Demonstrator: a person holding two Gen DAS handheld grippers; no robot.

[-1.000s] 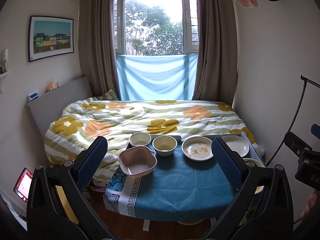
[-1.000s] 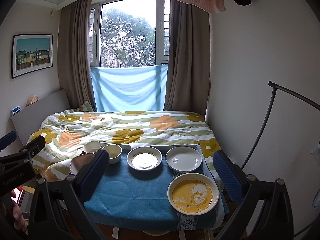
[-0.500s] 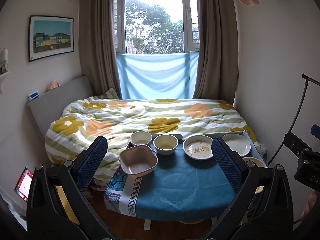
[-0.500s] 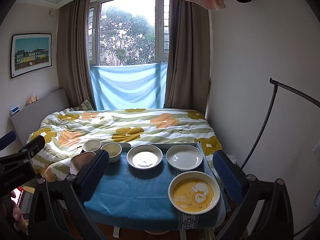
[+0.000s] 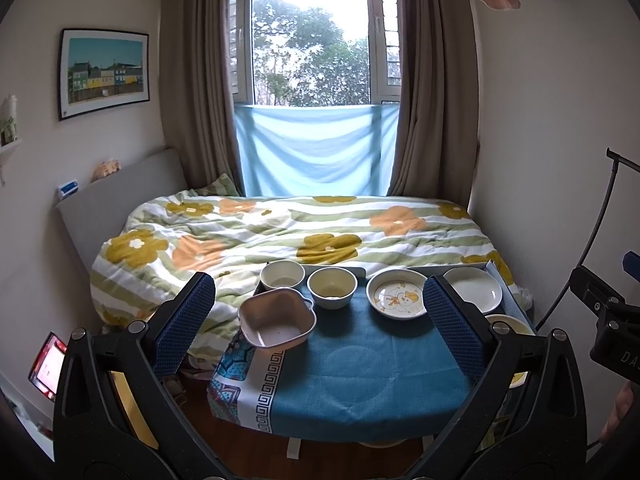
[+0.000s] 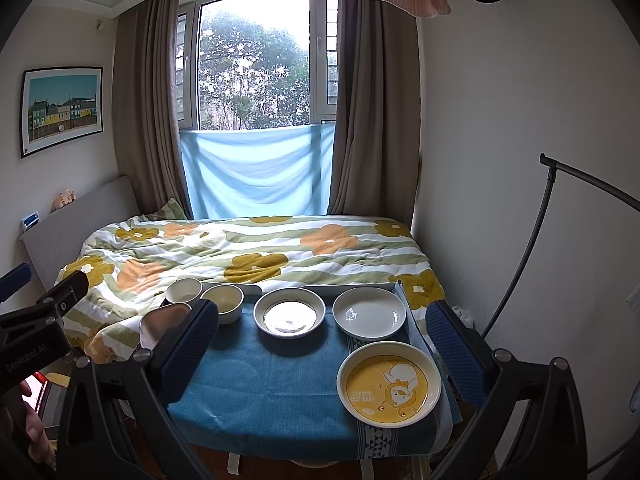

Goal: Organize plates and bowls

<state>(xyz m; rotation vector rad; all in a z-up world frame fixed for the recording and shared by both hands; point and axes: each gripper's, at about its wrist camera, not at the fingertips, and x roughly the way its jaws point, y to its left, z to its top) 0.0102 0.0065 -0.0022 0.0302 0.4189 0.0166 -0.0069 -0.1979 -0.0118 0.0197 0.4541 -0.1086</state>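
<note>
Glazed plates (image 6: 369, 312) and bowls (image 5: 331, 287), likely brittle and slick, sit spread on the blue-clothed desk (image 5: 360, 372), best pinched by their rims; both the left gripper (image 5: 320, 320) and right gripper (image 6: 324, 344) hang wide open, empty.

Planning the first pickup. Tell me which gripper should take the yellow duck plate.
Right. The yellow duck plate lies near the right gripper, just inside its right finger; in the left wrist view it is mostly hidden behind the left gripper's right finger.

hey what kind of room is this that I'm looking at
Most likely a small bedroom at home: a bed with a flowered duvet fills it, below a curtained window, and a cloth-covered table of dishes stands at its foot.
</note>
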